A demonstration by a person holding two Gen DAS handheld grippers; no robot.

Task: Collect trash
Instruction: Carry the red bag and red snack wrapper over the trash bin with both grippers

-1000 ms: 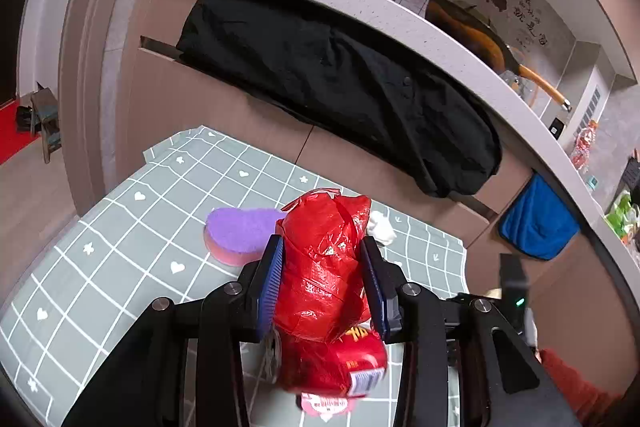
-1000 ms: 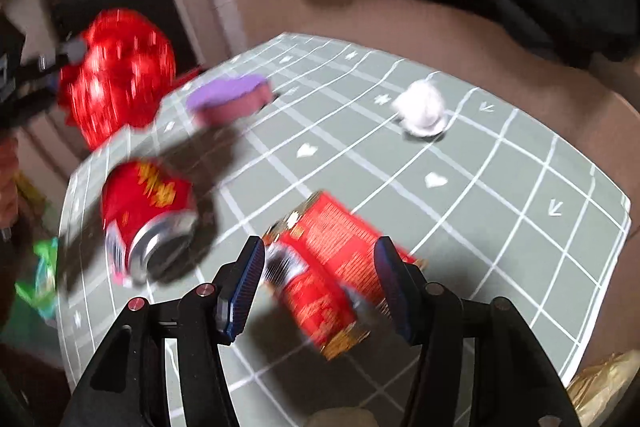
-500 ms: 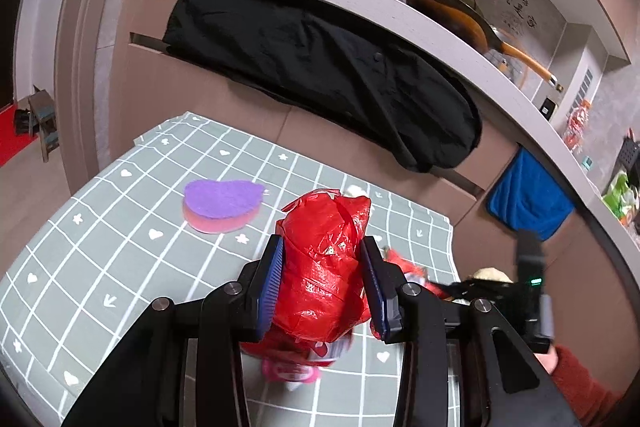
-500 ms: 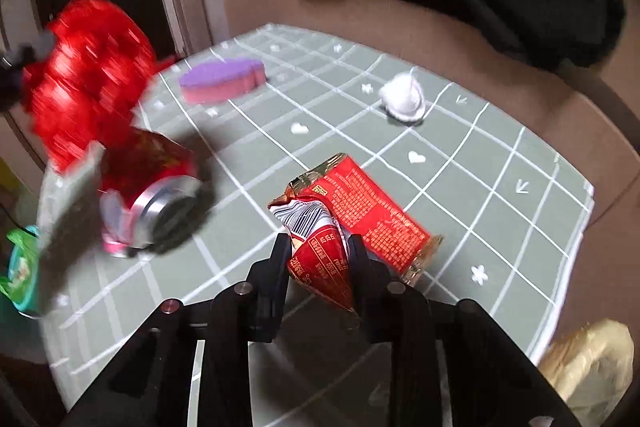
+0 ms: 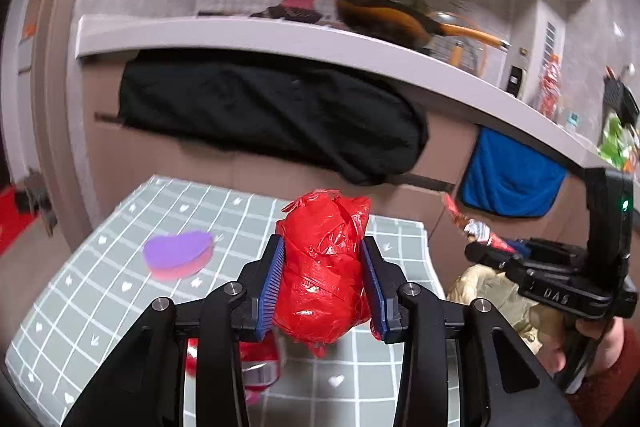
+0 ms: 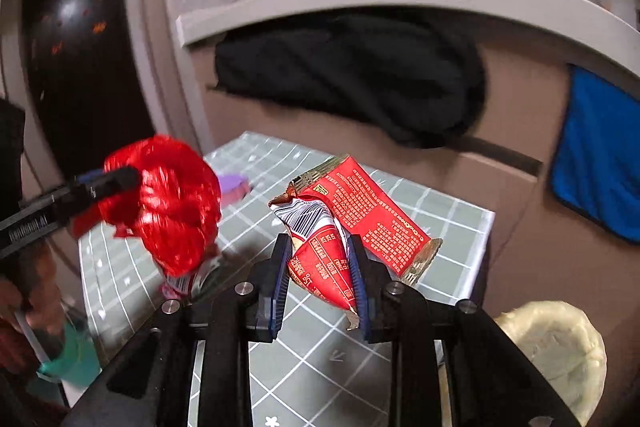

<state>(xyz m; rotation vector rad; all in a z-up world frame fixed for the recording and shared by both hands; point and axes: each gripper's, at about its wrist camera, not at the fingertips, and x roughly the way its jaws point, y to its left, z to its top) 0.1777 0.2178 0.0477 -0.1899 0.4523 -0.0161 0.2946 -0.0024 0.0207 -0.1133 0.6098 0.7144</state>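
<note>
Gripping a crumpled, shiny red plastic bag, the left gripper is clamped tight; right gripper pinches a creased red foil snack wrapper.

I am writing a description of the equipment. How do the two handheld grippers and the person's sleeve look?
Both grippers are black, with angular linkage arms joined by silver round bolts, and jaws lined with blue ribbed pads. The right gripper has an upright black post with a small green light and white lettering on its body. The sleeve is red.
</note>
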